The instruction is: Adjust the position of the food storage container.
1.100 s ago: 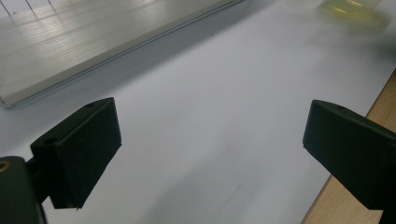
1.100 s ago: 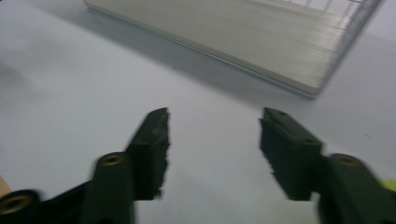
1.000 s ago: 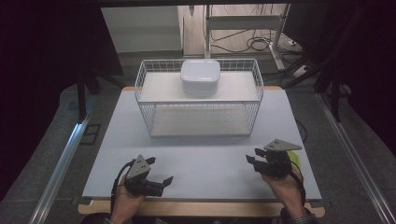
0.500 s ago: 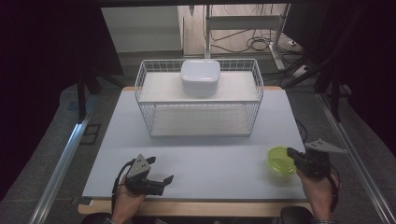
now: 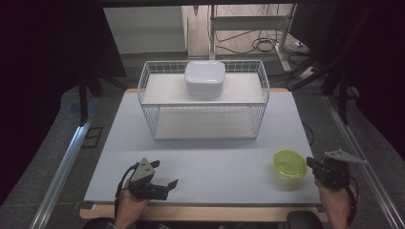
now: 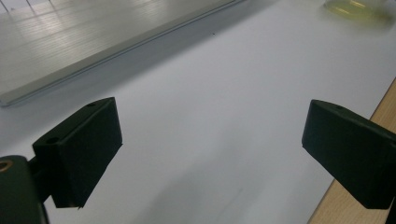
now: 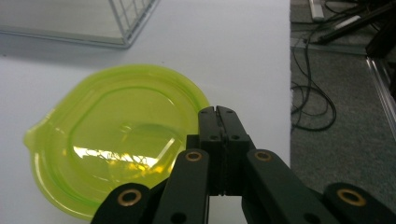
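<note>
A translucent yellow-green lid (image 5: pixel 289 163) lies flat near the table's front right; the right gripper view has this lid (image 7: pixel 112 154) close up. My right gripper (image 5: pixel 311 163) sits just right of it, jaws pressed together, their tips (image 7: pixel 218 113) over the lid's right rim with nothing seen between them. My left gripper (image 5: pixel 165 175) rests at the front left, jaws wide apart. Bare table lies between its jaws in the left gripper view (image 6: pixel 212 144), with the lid (image 6: pixel 357 9) far off at the top right.
A white wire rack (image 5: pixel 204 102) stands at the back centre, with a white lidded box (image 5: pixel 205 78) on its upper shelf. The table's right edge (image 7: pixel 288 70) drops to a floor with cables. A wooden front edge (image 6: pixel 369 116) runs beside the left gripper.
My right gripper has moved rightwards off the lid, which now lies uncovered to its left. The left gripper has stayed still.
</note>
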A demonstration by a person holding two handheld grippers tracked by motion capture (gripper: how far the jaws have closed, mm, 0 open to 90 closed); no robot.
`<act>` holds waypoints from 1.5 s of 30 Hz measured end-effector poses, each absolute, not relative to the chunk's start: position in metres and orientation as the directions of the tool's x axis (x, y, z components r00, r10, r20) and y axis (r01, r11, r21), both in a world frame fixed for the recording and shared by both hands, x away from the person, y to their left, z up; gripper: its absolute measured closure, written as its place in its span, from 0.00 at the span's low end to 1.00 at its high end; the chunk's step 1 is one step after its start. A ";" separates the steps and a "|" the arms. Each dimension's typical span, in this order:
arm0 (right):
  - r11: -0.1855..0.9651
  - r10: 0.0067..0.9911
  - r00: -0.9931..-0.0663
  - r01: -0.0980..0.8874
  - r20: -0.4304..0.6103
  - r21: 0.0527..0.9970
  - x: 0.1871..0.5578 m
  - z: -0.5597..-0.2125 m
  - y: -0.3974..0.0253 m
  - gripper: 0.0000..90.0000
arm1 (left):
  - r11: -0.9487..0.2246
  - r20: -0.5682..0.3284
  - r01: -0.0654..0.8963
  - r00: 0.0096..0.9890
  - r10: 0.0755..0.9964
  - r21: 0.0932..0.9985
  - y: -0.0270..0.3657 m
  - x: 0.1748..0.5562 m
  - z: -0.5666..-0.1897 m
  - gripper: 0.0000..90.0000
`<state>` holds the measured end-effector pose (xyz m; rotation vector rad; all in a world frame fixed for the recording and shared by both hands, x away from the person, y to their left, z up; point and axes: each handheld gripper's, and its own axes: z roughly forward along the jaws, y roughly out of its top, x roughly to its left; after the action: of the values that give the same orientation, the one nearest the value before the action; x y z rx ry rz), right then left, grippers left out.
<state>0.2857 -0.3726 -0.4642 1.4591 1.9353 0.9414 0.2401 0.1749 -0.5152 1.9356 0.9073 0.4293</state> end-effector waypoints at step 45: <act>0.277 0.918 -0.397 0.619 -0.012 0.735 0.309 -0.482 -0.331 0.99 | -0.330 -0.056 0.429 0.675 0.736 0.841 0.169 0.242 -0.519 0.05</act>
<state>0.3092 -0.3310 -0.4817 1.3815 2.1155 0.9175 0.2416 0.1687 -0.5190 1.9722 0.9029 0.4223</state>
